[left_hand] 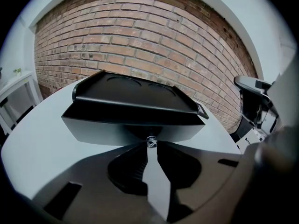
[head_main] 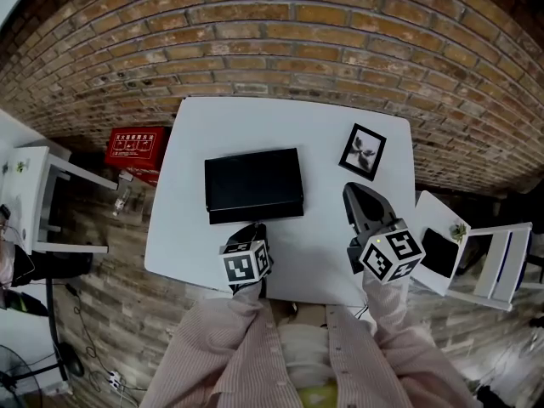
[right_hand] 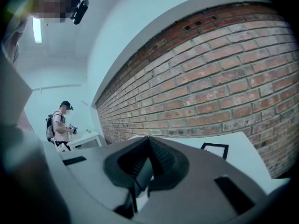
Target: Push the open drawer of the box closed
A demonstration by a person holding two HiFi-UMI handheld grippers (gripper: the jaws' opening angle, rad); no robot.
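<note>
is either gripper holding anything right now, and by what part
The left gripper pinches the small metal knob on the drawer front between its jaw tips. The right gripper holds nothing, its jaws together.

The white table [head_main: 255,126] stands before a brick wall. A black box [head_main: 253,181] lies near its middle, long side across the table. Its drawer [head_main: 255,214] juts out a little on the near side. A black picture frame [head_main: 363,151] lies flat by the far right corner, askew and apart from the box.
</note>
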